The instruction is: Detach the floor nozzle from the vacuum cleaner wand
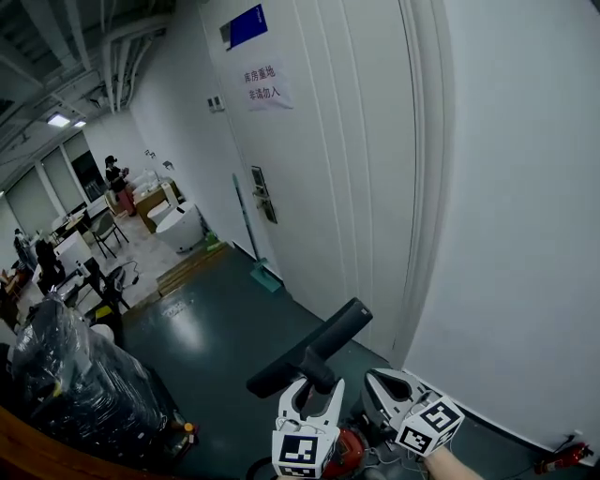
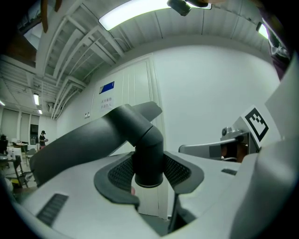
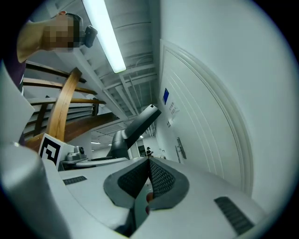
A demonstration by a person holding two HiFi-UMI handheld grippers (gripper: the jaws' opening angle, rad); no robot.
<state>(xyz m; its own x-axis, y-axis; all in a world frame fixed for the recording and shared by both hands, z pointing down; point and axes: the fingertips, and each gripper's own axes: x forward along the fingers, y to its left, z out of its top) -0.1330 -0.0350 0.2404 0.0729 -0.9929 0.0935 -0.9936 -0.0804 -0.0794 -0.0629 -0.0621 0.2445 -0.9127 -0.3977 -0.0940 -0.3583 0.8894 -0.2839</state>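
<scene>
Left tool (image 1: 314,392) is clamped on the round neck of the floor nozzle (image 1: 314,342), pads either side of it, and the nozzle's long dark head slants up in front of the white door (image 1: 328,141), well clear of the floor (image 1: 216,337). In the left gripper view the neck ends just below the pads in a bare rim with nothing plugged into it, so I'd call the separation done: the nozzle looks free of the wand. Right tool (image 1: 375,382) sits just beside the left one, jaws pressed together on nothing at all. The wand itself I can't pick out. There's a red and grey part (image 1: 349,452) at the bottom edge under the tools that may belong to the vacuum, but I can't tell. What's left, by my reckoning, is only to put the nozzle down somewhere. The count: one floor nozzle, two tools, one door, and on it one paper notice (image 1: 262,86) with one blue sign (image 1: 247,25) above.
</scene>
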